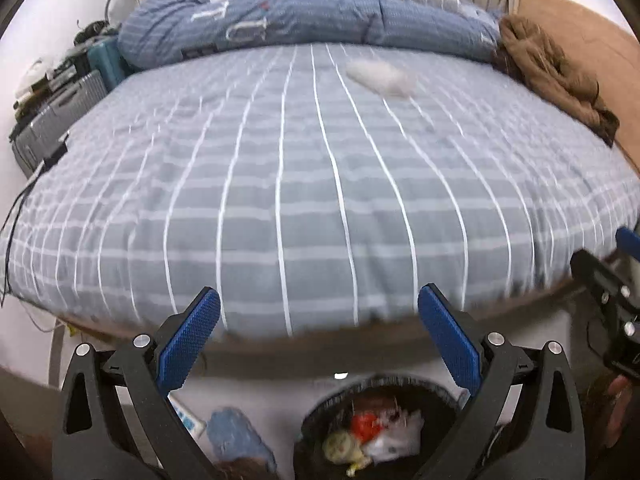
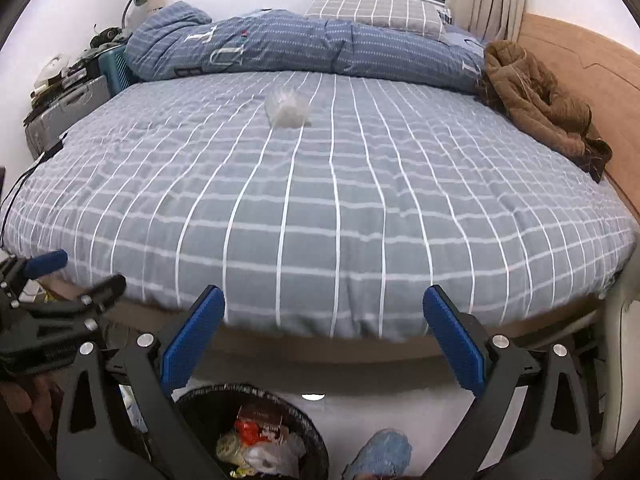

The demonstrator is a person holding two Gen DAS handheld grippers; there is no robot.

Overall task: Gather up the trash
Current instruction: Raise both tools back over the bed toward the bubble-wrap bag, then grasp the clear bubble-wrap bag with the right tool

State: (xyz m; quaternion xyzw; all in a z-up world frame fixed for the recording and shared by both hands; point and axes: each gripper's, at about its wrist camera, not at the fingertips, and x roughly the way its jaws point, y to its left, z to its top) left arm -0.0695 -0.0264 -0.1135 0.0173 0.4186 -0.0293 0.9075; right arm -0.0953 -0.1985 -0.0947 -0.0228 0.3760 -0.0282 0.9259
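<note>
While both are hanging wide open and empty, my left hand-held gripper (image 1: pixel 319 344) and right hand-held gripper (image 2: pixel 324 344) are facing the crumpled clear plastic wrapper (image 2: pixel 289 110), which is lying far across the grey checked bed (image 2: pixel 320 220); I'm risking overreaching, pinching the sheet, or missing the black mesh bin (image 2: pixel 256 436) below

Bed cover (image 2: pixel 320 208): matt woven cloth, grey with white grid. Far quilt (image 2: pixel 288 48): blue padded cloth. Right jacket (image 2: pixel 536 100): brown quilted fabric. Crumpled wrapper (image 2: pixel 288 112): translucent plastic. Bin liner (image 2: pixel 208 396): glossy black plastic. Headboard (image 2: pixel 580 68): smooth wood.
</note>
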